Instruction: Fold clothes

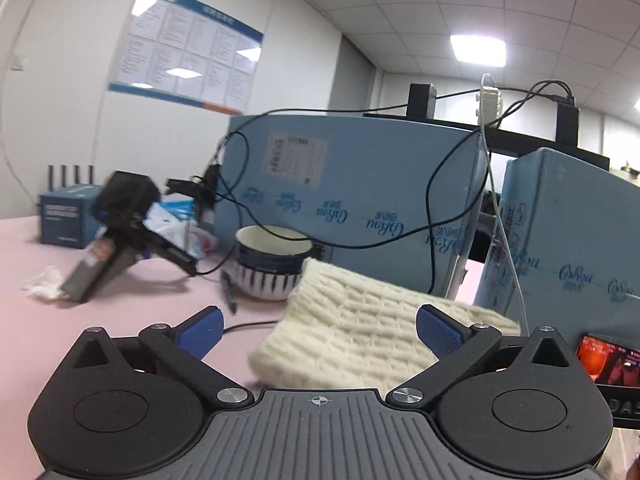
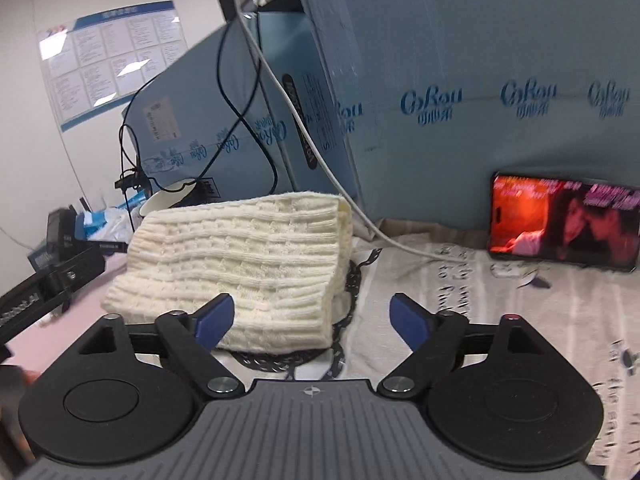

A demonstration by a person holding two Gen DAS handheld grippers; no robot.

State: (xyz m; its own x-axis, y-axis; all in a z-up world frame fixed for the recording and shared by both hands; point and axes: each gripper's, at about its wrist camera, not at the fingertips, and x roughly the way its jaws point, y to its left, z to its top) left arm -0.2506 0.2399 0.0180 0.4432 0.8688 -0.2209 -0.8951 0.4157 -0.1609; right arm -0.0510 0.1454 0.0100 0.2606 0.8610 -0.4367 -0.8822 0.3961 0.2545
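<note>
A cream knitted garment (image 1: 360, 328) lies folded into a thick block on the pink table (image 1: 120, 296); in the right wrist view the same cream knit (image 2: 240, 256) rests partly on a dark patterned cloth (image 2: 340, 320). My left gripper (image 1: 320, 332) stands wide open just in front of the knit, its blue pads (image 1: 204, 330) clear of the fabric. My right gripper (image 2: 312, 320) is open too, with the knit's near right corner lying between its jaws and neither pad pressing on it.
Large light-blue cartons (image 1: 344, 184) wall off the back, with black cables (image 1: 432, 200) and a white cable (image 2: 304, 128) hanging over them. A striped bowl (image 1: 268, 264), a pen, a black device (image 1: 124, 216) and crumpled tissue sit left. A phone (image 2: 560, 220) plays video on a white printed cloth (image 2: 480, 304).
</note>
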